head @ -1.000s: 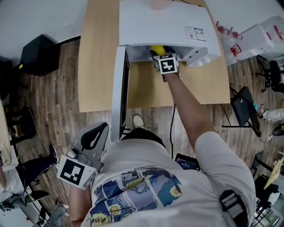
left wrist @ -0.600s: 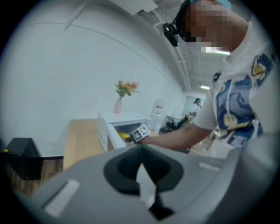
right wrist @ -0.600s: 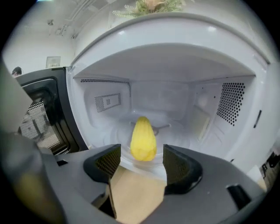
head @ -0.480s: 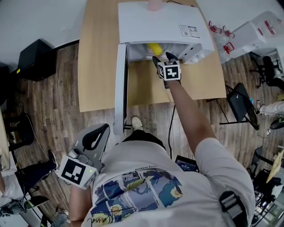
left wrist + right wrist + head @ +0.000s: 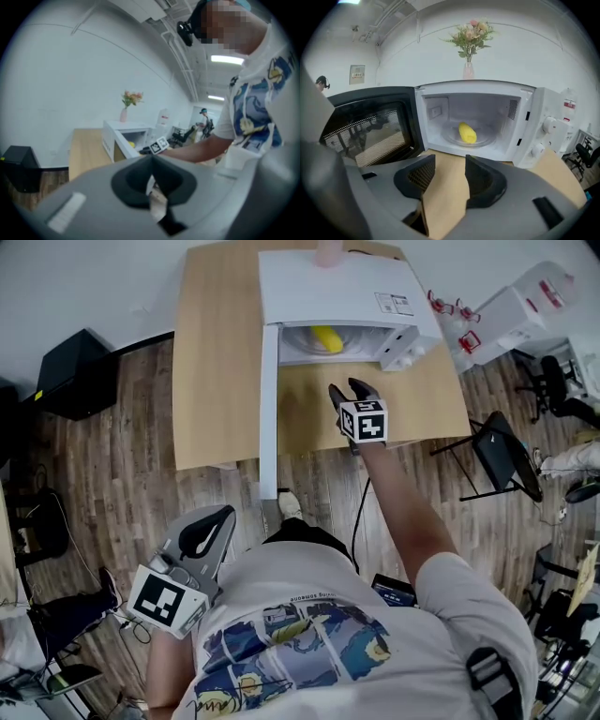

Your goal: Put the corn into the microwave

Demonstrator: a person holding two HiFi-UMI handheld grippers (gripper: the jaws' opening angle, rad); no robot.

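Observation:
The yellow corn (image 5: 467, 132) lies on the glass turntable inside the white microwave (image 5: 474, 87), whose door (image 5: 370, 127) swings wide open to the left. From above, the corn (image 5: 325, 337) shows just inside the microwave (image 5: 337, 285) opening. My right gripper (image 5: 350, 390) hovers over the wooden table (image 5: 225, 362) in front of the opening, a short way back from the corn. In the right gripper view, the right gripper (image 5: 450, 176) has its jaws apart and closing, with nothing between them. My left gripper (image 5: 202, 532) hangs low beside the person's body, its jaws together and empty.
A pink vase of flowers (image 5: 468, 70) stands on the microwave. The open door (image 5: 269, 399) juts out past the table's front edge. A black box (image 5: 73, 362) sits on the floor at left, and a chair (image 5: 502, 460) and white equipment (image 5: 511, 310) are at right.
My right gripper has pulled back out of the microwave's mouth toward the table's front edge. The corn stays inside on the turntable. The left gripper has barely shifted.

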